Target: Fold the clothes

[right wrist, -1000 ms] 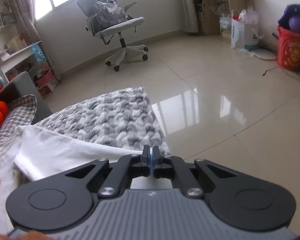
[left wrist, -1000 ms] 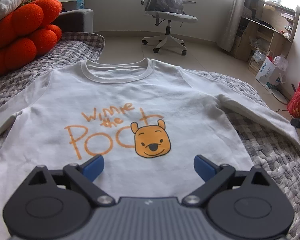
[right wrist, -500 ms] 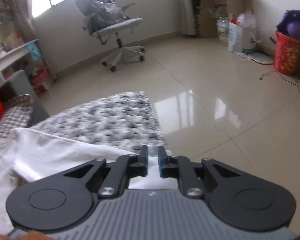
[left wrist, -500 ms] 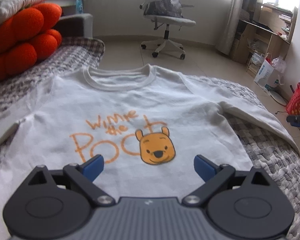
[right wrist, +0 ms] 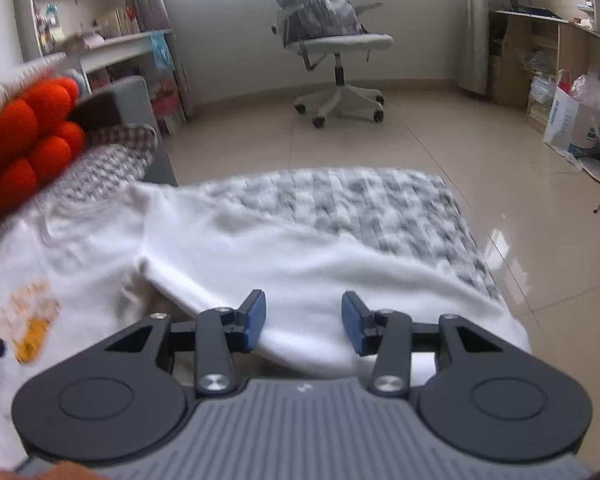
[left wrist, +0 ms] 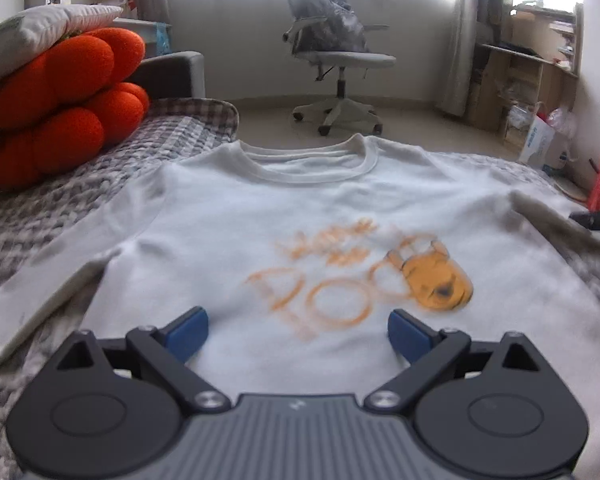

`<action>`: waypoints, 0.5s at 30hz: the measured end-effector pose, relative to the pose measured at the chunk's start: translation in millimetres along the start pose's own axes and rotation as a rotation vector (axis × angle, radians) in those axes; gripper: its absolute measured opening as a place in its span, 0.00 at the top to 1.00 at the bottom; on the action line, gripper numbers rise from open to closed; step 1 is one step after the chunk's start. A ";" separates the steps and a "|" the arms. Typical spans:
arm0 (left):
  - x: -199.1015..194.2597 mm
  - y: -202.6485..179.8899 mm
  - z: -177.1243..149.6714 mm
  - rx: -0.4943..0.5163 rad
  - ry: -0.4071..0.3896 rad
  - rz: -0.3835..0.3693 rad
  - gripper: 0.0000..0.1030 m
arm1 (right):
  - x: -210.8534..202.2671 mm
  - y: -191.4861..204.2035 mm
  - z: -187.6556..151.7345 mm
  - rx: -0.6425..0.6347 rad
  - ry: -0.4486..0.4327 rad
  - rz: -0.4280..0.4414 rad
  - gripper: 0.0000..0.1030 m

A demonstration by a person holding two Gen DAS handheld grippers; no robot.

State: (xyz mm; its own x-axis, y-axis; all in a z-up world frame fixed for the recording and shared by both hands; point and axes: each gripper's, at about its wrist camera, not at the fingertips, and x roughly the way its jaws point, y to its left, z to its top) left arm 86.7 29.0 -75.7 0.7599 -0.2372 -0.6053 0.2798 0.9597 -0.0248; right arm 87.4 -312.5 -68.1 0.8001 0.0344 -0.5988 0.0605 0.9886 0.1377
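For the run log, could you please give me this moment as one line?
white long-sleeved sweatshirt with orange print: flat on grey knitted blanket | left gripper: open over hem | right gripper: opening over sleeve, nothing gripped

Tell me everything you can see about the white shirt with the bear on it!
The shirt is white, soft-looking, with long sleeves and a ribbed round collar. Orange letters and a yellow bear face are printed on the chest, blurred here. It lies flat, front up, on a grey knitted blanket, collar toward the office chair. Both sleeves spread outward. The right sleeve lies under the right tool, whose jaws are opening, not pinching it. The left tool hovers open over the hem.
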 end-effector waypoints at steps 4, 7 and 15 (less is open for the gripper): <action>-25.3 15.8 -21.4 0.050 -0.023 -0.049 0.01 | -16.2 -22.5 -13.9 0.051 -0.029 0.001 0.54; -48.1 16.7 -45.8 0.157 -0.052 -0.034 0.01 | -30.1 -30.9 -23.0 0.098 -0.042 -0.003 0.54; -96.2 39.8 -86.1 0.138 -0.080 -0.042 0.00 | -64.4 -35.5 -47.7 0.164 -0.027 -0.048 0.48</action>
State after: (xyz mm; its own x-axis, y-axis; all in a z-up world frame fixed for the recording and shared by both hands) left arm -25.8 103.0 -86.9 0.7884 -0.2931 -0.5408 0.3862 0.9201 0.0645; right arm 5.3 -342.9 -72.0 0.8094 -0.0180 -0.5870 0.1938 0.9517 0.2381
